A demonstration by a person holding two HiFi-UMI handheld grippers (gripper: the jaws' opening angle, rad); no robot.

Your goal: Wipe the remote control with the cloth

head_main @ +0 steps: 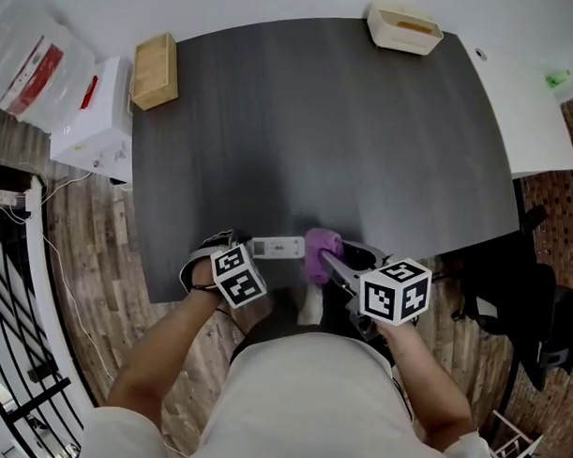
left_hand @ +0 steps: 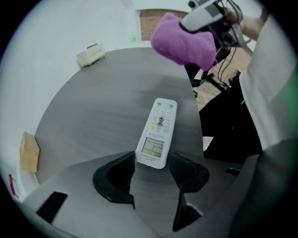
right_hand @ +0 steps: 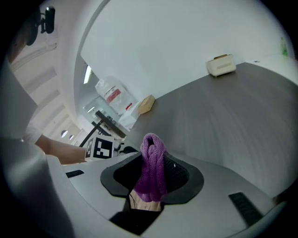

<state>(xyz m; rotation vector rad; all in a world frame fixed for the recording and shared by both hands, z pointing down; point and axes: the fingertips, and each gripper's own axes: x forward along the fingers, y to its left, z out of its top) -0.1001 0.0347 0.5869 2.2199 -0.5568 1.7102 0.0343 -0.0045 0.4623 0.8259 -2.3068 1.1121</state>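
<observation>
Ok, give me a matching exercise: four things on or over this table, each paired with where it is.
Things:
1 remote control
2 purple cloth
3 wooden block
4 cream box

Places:
A at the far-right corner of the table
B pinched in the right claw
C at the far-left corner
D at the near edge, one end between the jaws of the left claw

Pairs: 1-D, 2-B, 3-C, 4-A

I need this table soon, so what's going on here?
A person works two handheld grippers at a table. The left gripper grips the screen end of the remote, which lies flat on the table. The right gripper is shut on a purple cloth, held in the air past the remote's other end, not touching it.
</observation>
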